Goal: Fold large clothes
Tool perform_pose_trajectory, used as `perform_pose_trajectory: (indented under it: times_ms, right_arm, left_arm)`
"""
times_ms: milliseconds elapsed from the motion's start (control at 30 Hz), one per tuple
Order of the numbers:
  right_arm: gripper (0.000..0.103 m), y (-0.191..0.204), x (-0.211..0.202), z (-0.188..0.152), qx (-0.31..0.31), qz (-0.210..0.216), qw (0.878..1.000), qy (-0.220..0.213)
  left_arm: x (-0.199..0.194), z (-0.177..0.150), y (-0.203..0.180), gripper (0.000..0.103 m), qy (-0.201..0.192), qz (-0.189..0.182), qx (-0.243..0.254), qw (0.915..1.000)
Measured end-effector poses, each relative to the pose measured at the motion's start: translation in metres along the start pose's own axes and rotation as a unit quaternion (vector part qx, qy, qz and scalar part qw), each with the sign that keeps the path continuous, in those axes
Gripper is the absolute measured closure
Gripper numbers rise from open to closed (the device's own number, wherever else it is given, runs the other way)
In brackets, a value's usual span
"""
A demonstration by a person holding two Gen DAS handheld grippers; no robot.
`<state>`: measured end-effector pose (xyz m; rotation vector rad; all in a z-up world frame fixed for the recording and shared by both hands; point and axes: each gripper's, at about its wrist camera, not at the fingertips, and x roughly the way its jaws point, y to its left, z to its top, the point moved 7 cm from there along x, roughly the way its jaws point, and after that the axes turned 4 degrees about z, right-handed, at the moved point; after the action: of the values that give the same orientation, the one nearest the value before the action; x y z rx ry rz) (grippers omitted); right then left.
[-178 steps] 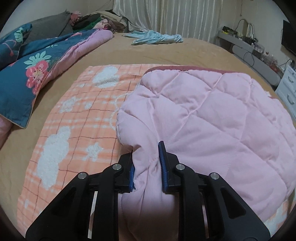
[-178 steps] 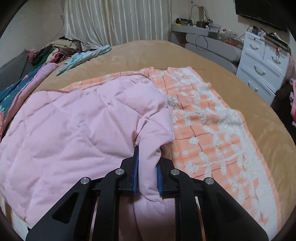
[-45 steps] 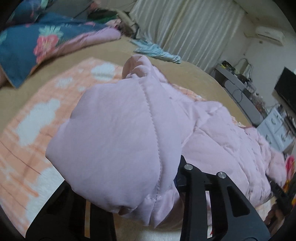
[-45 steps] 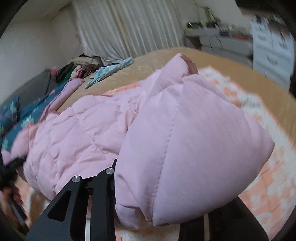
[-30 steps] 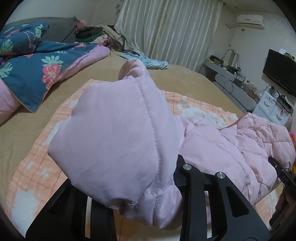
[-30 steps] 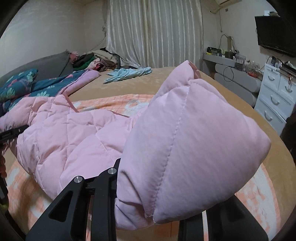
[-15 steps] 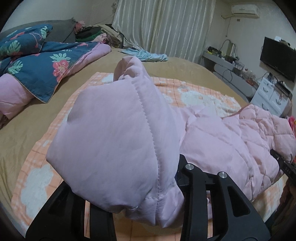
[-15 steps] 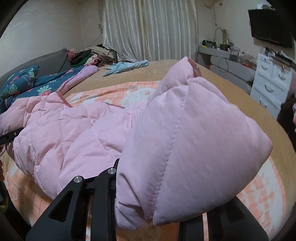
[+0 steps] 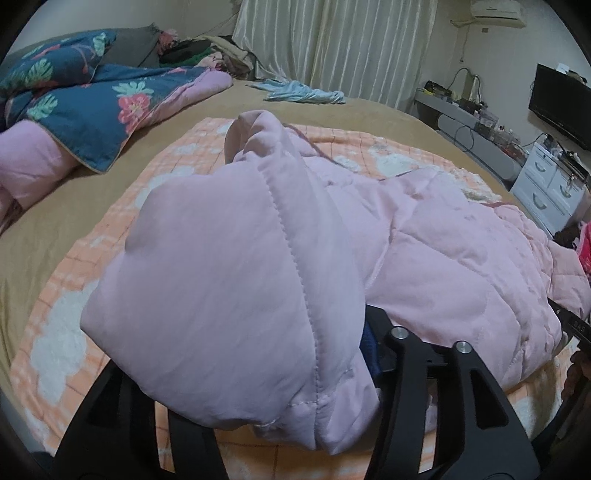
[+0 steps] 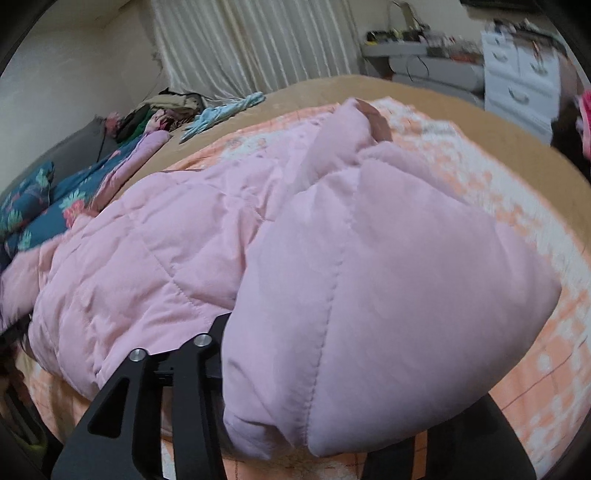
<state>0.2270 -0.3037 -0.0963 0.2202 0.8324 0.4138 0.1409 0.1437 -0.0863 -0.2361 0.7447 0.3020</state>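
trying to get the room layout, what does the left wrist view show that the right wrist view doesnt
Only the left wrist view shows the air conditioner high on the wall and the black TV.

Only the right wrist view shows the brownish lining at the raised end of the pink coat.

Both show the coat bunched over a gripper, the orange checked blanket under it, the tan bed, the blue floral quilt, the light blue garment, the curtains and the white drawers.
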Motion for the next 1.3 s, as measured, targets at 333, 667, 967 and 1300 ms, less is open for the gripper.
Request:
perform_pose_trajectory:
  times_ms: [333, 667, 967, 1300]
  right_arm:
    - [0.022, -0.024, -0.004, -0.014, 0.07, 0.012, 0.997, 0.016]
    - [0.004, -0.036, -0.031, -0.028, 0.073, -0.014, 0.997, 0.013]
    - [0.004, -0.019, -0.099, -0.024, 0.015, -0.059, 0.997, -0.044]
    - [0.004, 0.049, -0.168, -0.011, -0.083, -0.035, 0.99, -0.111]
  left_arm:
    - [0.005, -0.017, 0.016, 0.033, 0.021, -0.016, -0.039, 0.9989]
    - [-0.008, -0.024, 0.032, 0.009, 0.033, -0.007, -0.051, 0.9981]
    - [-0.058, -0.02, 0.036, 0.009, 0.014, 0.012, -0.045, 0.9988]
    - [-0.121, -0.005, 0.007, 0.009, -0.042, -0.003, -0.01, 0.9991]
